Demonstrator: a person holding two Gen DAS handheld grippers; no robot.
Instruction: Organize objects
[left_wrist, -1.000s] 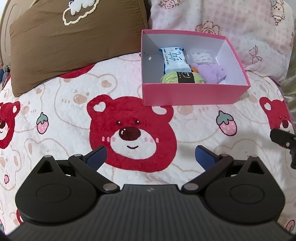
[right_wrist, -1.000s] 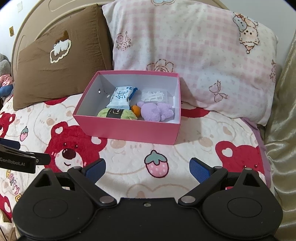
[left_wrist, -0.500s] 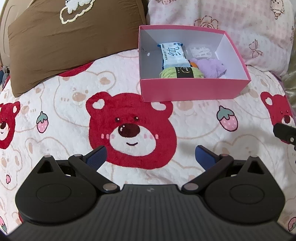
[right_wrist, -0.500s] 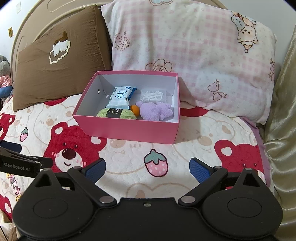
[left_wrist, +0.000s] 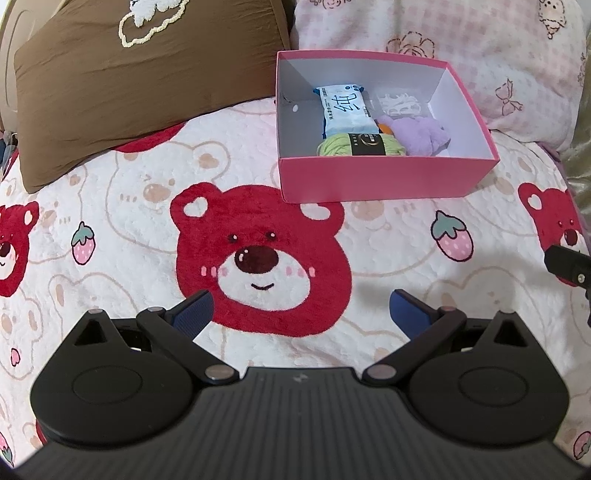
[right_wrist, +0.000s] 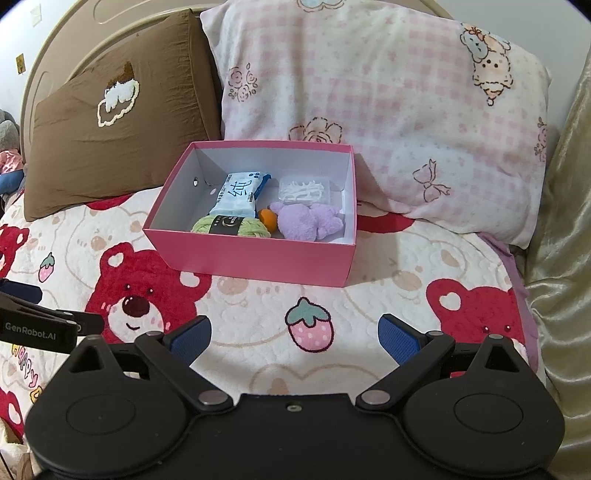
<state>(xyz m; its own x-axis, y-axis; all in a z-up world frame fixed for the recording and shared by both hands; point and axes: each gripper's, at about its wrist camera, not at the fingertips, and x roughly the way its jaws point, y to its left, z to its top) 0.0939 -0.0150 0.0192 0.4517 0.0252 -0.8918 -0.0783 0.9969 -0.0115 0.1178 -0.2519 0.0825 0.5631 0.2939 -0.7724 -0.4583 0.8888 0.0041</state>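
**A:** Where does the box sit from my two tools?

**B:** The open pink cardboard box (right_wrist: 255, 254) lies on the bear-print quilted bedspread (right_wrist: 369, 306), ahead of both. From my right gripper (right_wrist: 294, 336) it is forward and slightly left; from my left gripper (left_wrist: 300, 310) it is forward and off to the right. Its long side runs roughly across both views. I judge the right one the nearer, though only just.

**A:** Fingers?

**B:** Both pairs stand spread apart with nothing between them, hovering over bare bedspread.

**A:** What's inside?

**B:** A white-and-blue tissue packet (right_wrist: 240, 194), a skein of light green yarn with a black band (right_wrist: 231, 226), a fluffy lilac plush toy (right_wrist: 306, 221), and a small orange thing (right_wrist: 268, 218) wedged between yarn and plush. I see nothing loose on the bedspread, so the sorting looks about finished.

**A:** Any difference between cameras?

**B:** The right one shows the small clear plastic case of white picks (right_wrist: 304, 189) plainly; in the left it is half hidden behind the plush.
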